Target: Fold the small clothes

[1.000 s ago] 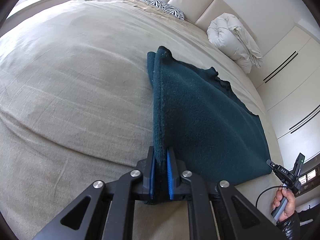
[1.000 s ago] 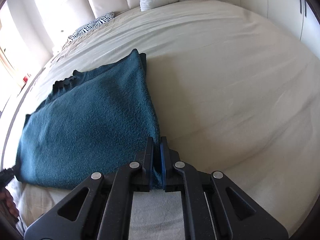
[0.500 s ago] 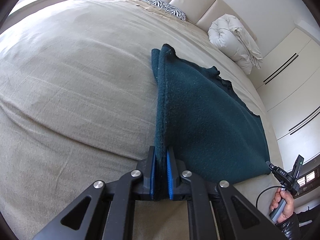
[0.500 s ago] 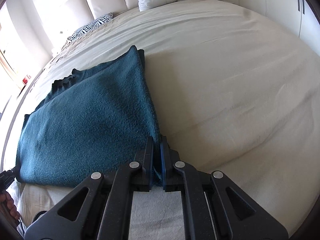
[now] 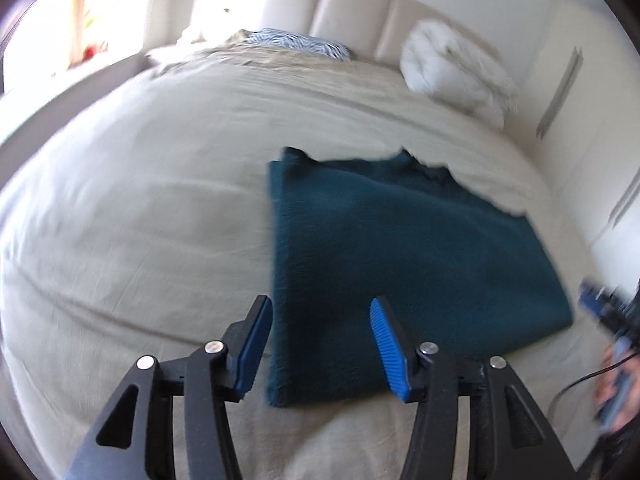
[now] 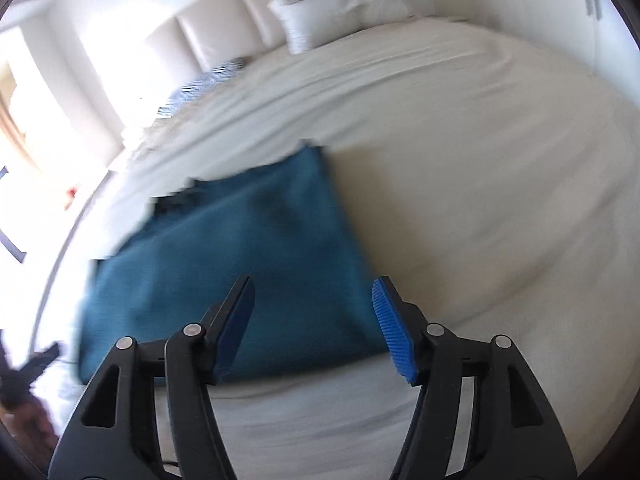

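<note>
Below and ahead of the left gripper [image 5: 320,344], the teal garment [image 5: 400,264] is lying folded flat on the bed [image 5: 140,220], its near left corner showing between opening jaws that are gripping nothing. Right gripper [image 6: 312,320] is likewise opening, empty, hovering over the garment's near right corner.

My left hand-held gripper [image 5: 320,344] tilts downward, its jaws opening with nothing pressed between the blue pads. My right hand-held gripper [image 6: 314,322] does likewise, jaws opening, pads gripping nothing.
</note>
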The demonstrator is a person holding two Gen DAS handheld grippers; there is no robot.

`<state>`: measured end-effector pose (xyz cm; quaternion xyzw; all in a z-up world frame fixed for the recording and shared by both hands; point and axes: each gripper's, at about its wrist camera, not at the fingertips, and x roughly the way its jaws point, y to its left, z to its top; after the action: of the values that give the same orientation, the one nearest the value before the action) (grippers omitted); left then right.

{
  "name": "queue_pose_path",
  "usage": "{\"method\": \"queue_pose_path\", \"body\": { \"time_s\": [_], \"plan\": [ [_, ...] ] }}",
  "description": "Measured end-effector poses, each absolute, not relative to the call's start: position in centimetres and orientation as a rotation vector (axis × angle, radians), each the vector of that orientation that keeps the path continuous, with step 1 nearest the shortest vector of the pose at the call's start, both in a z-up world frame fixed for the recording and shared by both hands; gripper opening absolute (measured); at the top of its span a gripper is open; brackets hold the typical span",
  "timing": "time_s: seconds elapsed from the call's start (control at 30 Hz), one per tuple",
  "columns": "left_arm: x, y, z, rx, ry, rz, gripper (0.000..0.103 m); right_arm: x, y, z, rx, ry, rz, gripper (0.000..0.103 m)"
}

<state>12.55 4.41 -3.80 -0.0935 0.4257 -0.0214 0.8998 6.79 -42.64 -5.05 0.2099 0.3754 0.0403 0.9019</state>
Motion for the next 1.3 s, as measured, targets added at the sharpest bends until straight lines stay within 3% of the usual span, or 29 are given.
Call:
{"method": "queue_pose_path", "body": {
  "time_s": [0.4,0.57,0.97,1.3],
  "plan": [
    [15.6,-1.3,-8.2,0.009,1.01,-0.006,0.057,12.3,-31.8,-12.2,0.702,0.992,0.482,0.058],
    [15.7,-1.4,-8.4,0.016,1.011,-0.011,0.058,12.2,-35.1,-12.5,0.782,0.958,0.466,0.049],
    [15.7,-1.5,-8.5,0.018,1.005,-0.015,0.059,8.2,-50.2,-12.8,0.956,0.759,0.168,0.049],
    [15.3,-1.1,-8.4,-0.011,0.999,-0.034,0.06,5.4,-51.1,-9.6,0.918,0.7,0.094,0.053]
  ]
}}
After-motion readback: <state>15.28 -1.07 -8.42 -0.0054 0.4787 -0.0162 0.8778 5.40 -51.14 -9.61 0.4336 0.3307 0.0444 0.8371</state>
